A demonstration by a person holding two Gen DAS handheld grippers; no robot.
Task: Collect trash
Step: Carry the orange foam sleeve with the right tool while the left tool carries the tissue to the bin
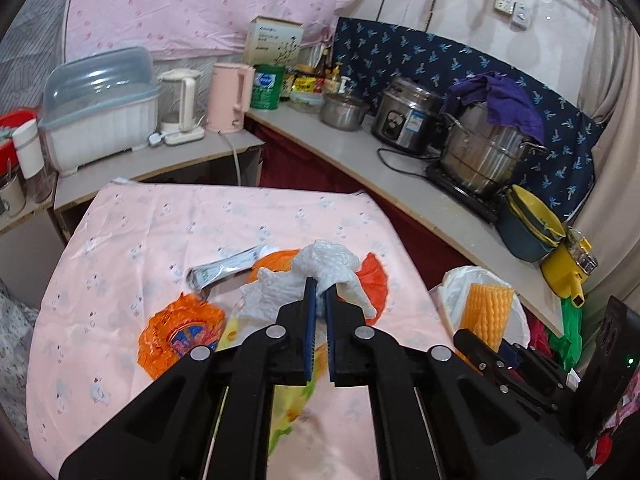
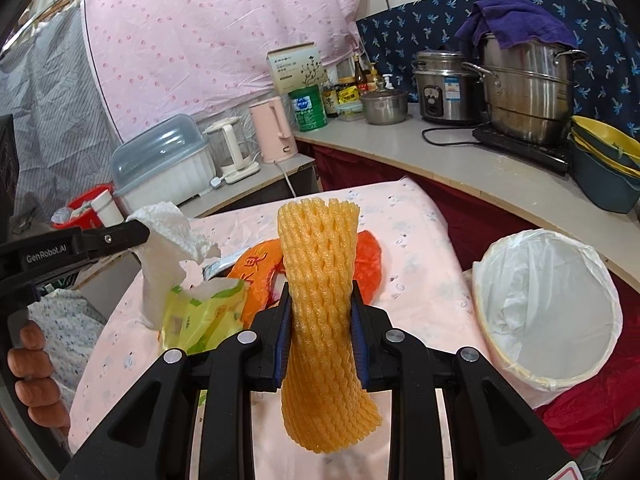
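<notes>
Right wrist: our right gripper pinches the yellow foam net.
Our left gripper clamps the white tissue; lined bin nearby.

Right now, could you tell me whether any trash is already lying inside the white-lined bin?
No, the bin shows only its bare white liner, while the right gripper holds the yellow foam net beside it.

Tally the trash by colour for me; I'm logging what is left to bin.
White: 1, tissue in left gripper
Yellow: 2, foam net in right gripper, wrapper
Orange: 2, wrappers
Silver: 1, packet
Total: 6
</notes>
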